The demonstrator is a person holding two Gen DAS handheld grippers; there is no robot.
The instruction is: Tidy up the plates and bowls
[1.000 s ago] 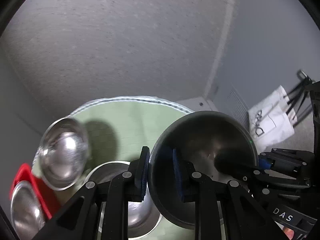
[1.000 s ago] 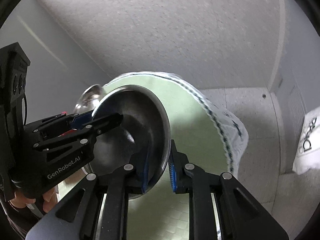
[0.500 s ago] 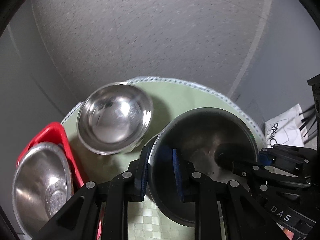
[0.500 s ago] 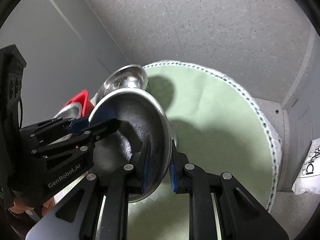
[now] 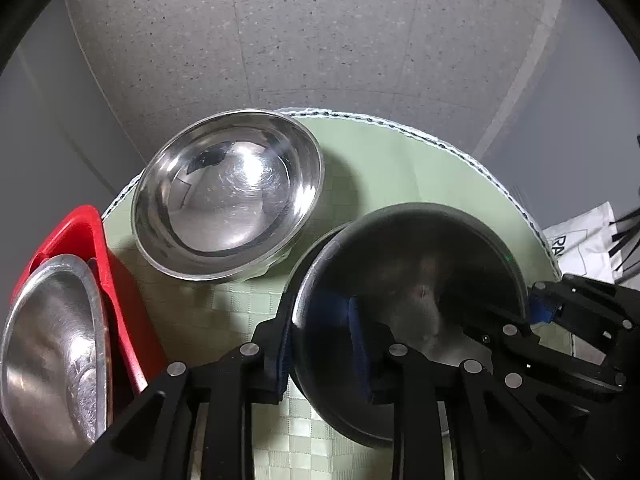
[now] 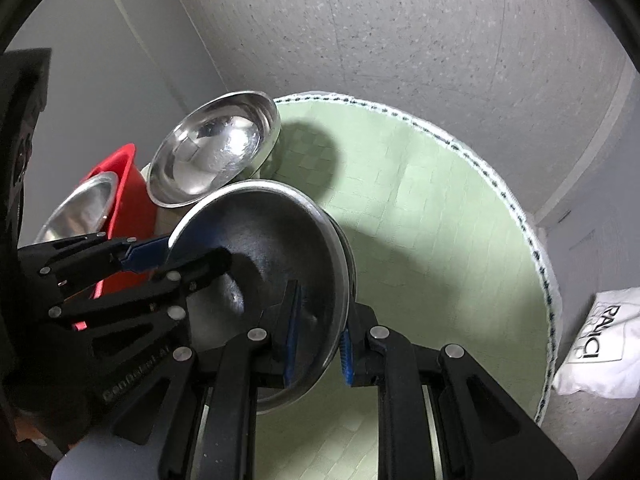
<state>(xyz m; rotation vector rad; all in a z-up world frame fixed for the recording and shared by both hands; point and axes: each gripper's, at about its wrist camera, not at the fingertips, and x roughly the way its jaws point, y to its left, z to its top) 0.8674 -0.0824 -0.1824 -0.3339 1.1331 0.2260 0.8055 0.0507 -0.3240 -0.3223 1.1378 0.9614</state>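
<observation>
Both grippers hold one steel bowl (image 5: 412,280) by its rim, above a round green mat (image 5: 400,168). My left gripper (image 5: 320,336) is shut on the bowl's left rim. My right gripper (image 6: 318,332) is shut on its right rim; the bowl also shows in the right wrist view (image 6: 264,248). A second, shiny steel bowl (image 5: 228,196) sits empty on the mat's far left, also in the right wrist view (image 6: 216,148). A red rack (image 5: 104,272) at the left holds a steel plate (image 5: 48,344) on edge.
The green mat (image 6: 432,216) covers a small round table with a stitched white border. Speckled floor and grey walls lie beyond. A white bag (image 6: 600,344) lies on the floor at the right.
Both grippers have carried the held bowl left and tilted down. The shiny bowl and the red rack with its plate have come closer and fuller into view.
</observation>
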